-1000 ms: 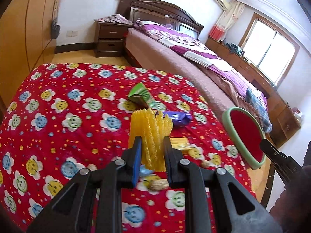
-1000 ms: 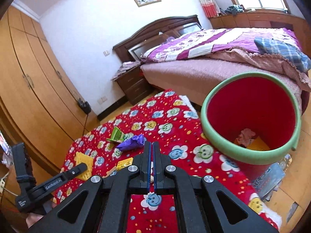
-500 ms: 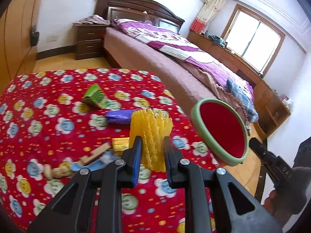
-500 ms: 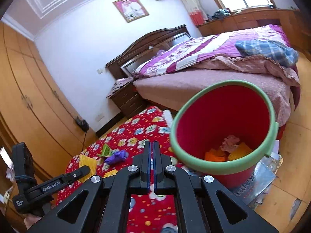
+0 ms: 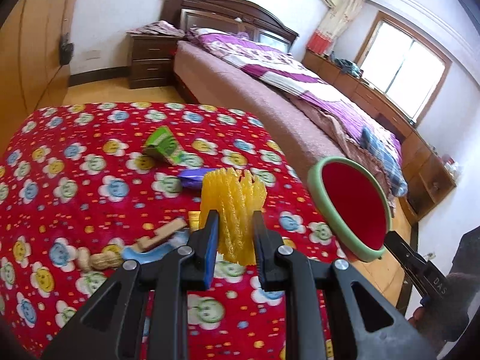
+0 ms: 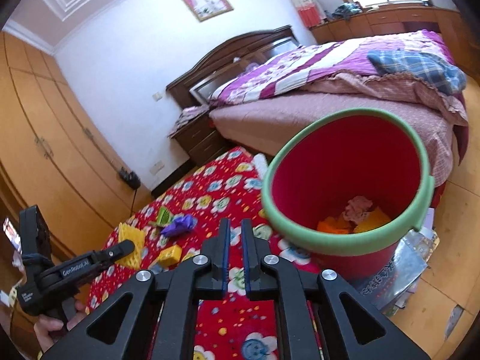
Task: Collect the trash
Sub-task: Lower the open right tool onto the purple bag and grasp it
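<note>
The left tongs [image 5: 234, 234] grip yellow foam netting [image 5: 232, 201], the red bin [image 5: 354, 210] just right; right tongs [image 6: 234, 234] narrowly parted, empty.

Yellow mesh [image 5: 233, 201], red bin [image 6: 348, 180] (green rim), flowered cloth [image 5: 90, 186].

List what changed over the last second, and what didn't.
The right gripper, shut a second ago, has parted its fingers slightly; nothing sits between them. It has drawn nearer the red bin, whose inside shows more. The left gripper still clamps the yellow foam net, carried toward the bin. The green packet and purple wrapper stay on the table.
</note>
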{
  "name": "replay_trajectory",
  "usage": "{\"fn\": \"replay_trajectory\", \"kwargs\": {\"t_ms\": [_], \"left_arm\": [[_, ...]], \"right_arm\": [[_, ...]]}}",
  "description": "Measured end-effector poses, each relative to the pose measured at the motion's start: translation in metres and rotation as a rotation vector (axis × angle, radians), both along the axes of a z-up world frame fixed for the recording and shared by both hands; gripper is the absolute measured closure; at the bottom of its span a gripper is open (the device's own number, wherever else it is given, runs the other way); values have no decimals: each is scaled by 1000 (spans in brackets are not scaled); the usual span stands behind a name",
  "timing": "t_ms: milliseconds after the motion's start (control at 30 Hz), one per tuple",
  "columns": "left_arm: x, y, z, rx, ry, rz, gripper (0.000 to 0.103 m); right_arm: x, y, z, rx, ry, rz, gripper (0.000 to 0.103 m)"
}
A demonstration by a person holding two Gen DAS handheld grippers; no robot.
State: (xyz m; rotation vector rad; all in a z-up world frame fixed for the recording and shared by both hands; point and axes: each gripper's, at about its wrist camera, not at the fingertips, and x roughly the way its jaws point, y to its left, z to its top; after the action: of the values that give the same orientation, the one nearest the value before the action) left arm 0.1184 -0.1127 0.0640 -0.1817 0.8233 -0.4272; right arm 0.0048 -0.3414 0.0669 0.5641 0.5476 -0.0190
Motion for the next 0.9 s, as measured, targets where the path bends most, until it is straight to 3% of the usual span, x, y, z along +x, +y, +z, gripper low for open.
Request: {"fn": "replay_trajectory", "kwargs": {"t_ms": [200,333,467,633,767,900], "left_arm": [[3,35,-5,20,-7,91,82],[7,56,-11,13,5,144,82],[15,74,-16,7,16,191,82],[31,92,-17,36,7,238,82],[47,103,-19,59,4,266,82],[60,115,-26,63,5,292,82]], "right_arm": [[16,28,-5,-31,37,81,72],[34,48,-5,-71,65,131,69],[54,67,-6,-108,95,171,51],[84,90,-9,-148,134,229,43],[107,106,-13,-171,166,246,28],[131,120,-22,-199,200,256,25]]}}
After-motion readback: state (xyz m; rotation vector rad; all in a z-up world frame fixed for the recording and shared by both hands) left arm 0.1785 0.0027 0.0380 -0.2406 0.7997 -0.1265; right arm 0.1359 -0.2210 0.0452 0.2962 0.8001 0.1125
